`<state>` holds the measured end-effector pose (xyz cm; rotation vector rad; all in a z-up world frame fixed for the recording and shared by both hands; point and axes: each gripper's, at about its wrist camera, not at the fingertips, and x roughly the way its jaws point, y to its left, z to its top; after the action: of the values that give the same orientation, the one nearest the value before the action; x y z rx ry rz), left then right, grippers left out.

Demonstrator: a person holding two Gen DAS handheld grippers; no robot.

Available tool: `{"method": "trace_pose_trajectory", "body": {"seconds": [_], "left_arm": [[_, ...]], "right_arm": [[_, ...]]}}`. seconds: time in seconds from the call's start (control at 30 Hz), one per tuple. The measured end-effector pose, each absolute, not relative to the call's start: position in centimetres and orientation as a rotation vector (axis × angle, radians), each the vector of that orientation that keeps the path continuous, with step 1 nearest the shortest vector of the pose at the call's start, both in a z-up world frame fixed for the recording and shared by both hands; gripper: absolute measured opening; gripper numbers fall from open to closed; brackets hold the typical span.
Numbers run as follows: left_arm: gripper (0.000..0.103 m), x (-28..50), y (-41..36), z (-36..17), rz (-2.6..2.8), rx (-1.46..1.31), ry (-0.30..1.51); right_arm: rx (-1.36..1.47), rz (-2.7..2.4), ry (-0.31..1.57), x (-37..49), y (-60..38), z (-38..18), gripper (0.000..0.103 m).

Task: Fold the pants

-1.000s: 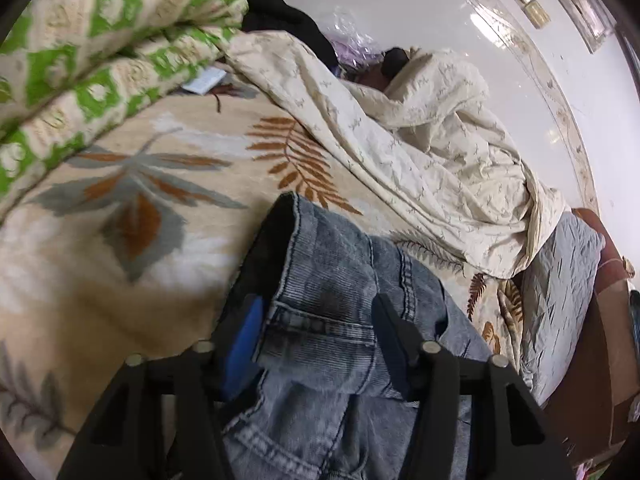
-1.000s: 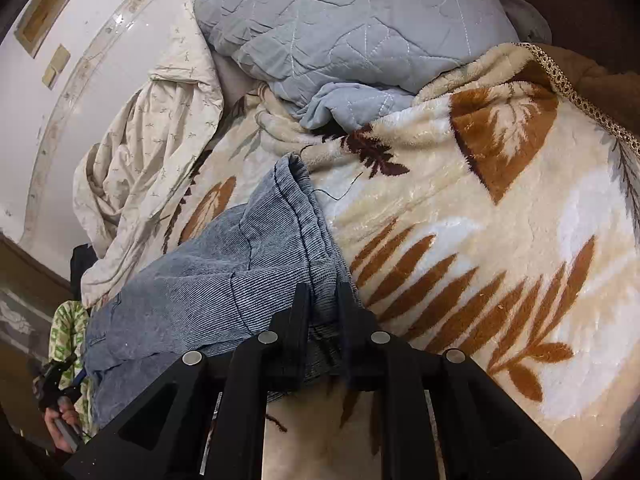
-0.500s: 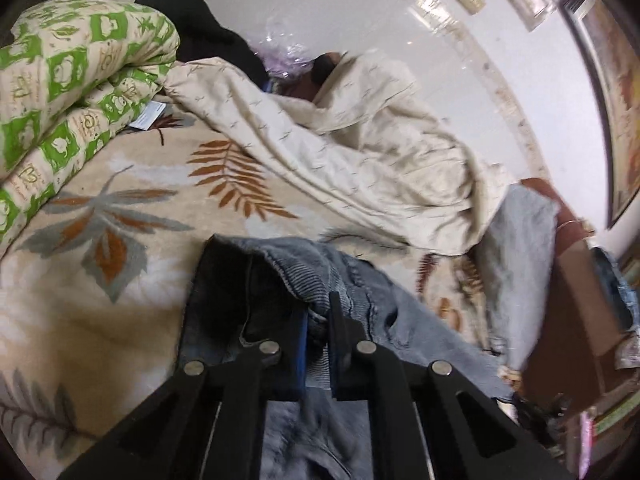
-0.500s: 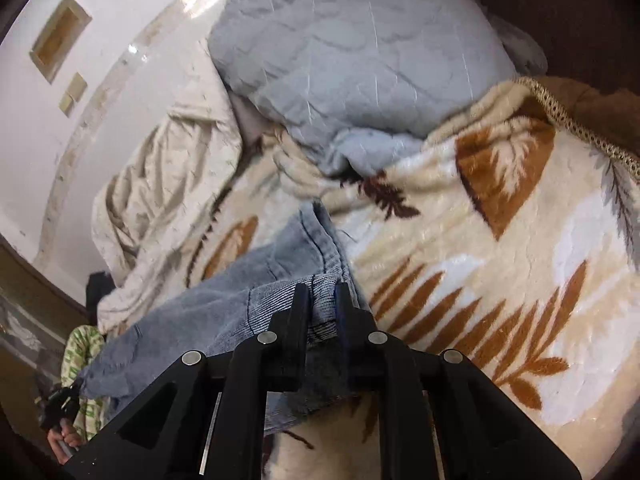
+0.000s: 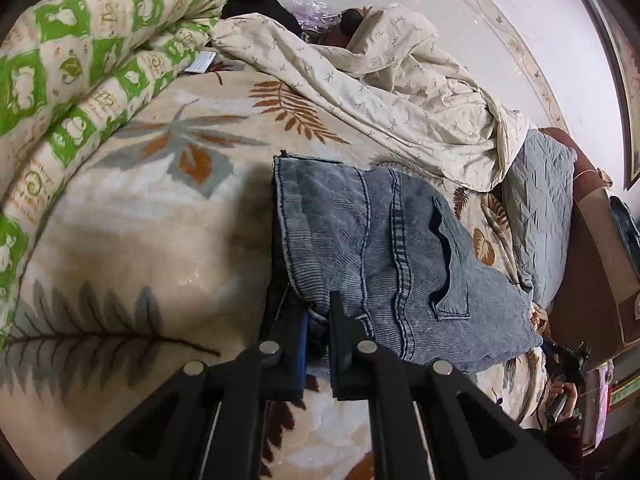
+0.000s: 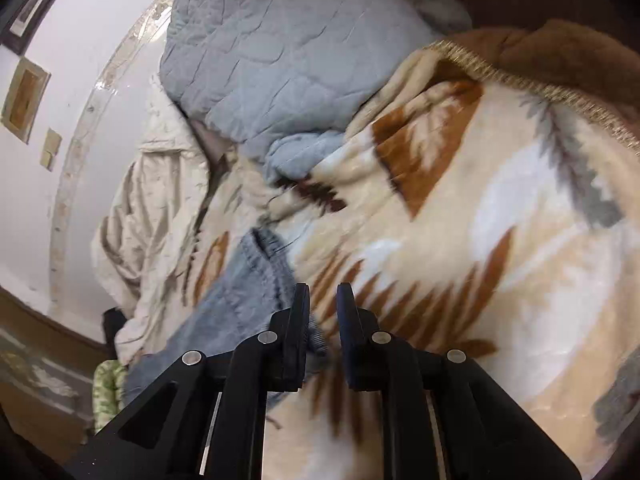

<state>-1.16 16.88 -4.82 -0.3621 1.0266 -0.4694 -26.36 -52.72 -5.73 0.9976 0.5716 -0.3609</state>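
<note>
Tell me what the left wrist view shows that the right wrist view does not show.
Only the left wrist view shows the left hand-held gripper shut on the jeans, with their pocket and seams clear, and the large green-patterned quilt.

Only the right wrist view shows the right hand-held gripper, a small gap between its fingers and nothing in it, with the jeans edge beside its left finger, and the brown fringed blanket border.

Both show the jeans, the leaf-print blanket, the cream sheet and the grey quilt.
</note>
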Motion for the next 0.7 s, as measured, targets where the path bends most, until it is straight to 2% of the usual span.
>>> {"method": "trace_pose_trajectory", "body": {"seconds": [0.03, 0.1, 0.13, 0.17, 0.33, 0.37, 0.43, 0.47, 0.5, 0.53, 0.6, 0.7], "left_arm": [[0.010, -1.2, 16.9, -4.6, -0.471, -0.362, 1.020], [0.010, -1.3, 16.7, -4.1, -0.474, -0.357, 1.001], [0.010, -1.4, 16.6, -3.9, -0.476, -0.357, 0.991], [0.010, -1.5, 16.6, -3.8, -0.477, -0.358, 0.985], [0.010, -1.6, 16.8, -4.0, -0.475, -0.385, 0.993], [0.010, -1.6, 16.9, -4.0, -0.476, -0.386, 0.993], [0.010, -1.7, 17.0, -3.9, -0.479, -0.384, 0.989], [0.010, -1.8, 17.0, -3.8, -0.479, -0.382, 0.986], [0.010, -1.8, 17.0, -3.6, -0.480, -0.383, 0.984], [0.010, -2.0, 17.0, -3.4, -0.482, -0.386, 0.983], [0.010, -2.2, 17.1, -2.9, -0.488, -0.392, 0.983], [0.010, -3.0, 17.4, -2.0, -0.502, -0.363, 0.976]], "right_arm": [[1.030, -0.328, 0.576, -26.1, -52.6, -5.7, 0.018], [1.092, -0.287, 0.586, -25.8, -52.5, -5.8, 0.054], [1.111, -0.295, 0.589, -25.8, -52.2, -5.8, 0.062], [1.114, -0.311, 0.589, -25.8, -51.9, -5.6, 0.064], [1.071, -0.291, 0.628, -24.6, -50.7, -5.4, 0.064], [1.060, -0.292, 0.642, -24.3, -50.5, -5.5, 0.061], [1.018, -0.286, 0.675, -23.1, -49.8, -5.5, 0.054], [0.978, -0.292, 0.707, -22.4, -49.3, -5.6, 0.045], [0.907, -0.329, 0.744, -21.7, -48.8, -5.5, 0.028], [0.856, -0.348, 0.771, -21.3, -48.4, -5.5, 0.020], [0.825, -0.360, 0.795, -20.9, -47.9, -5.3, 0.019], [0.790, -0.347, 0.734, -21.8, -47.6, -3.9, 0.018]]}}
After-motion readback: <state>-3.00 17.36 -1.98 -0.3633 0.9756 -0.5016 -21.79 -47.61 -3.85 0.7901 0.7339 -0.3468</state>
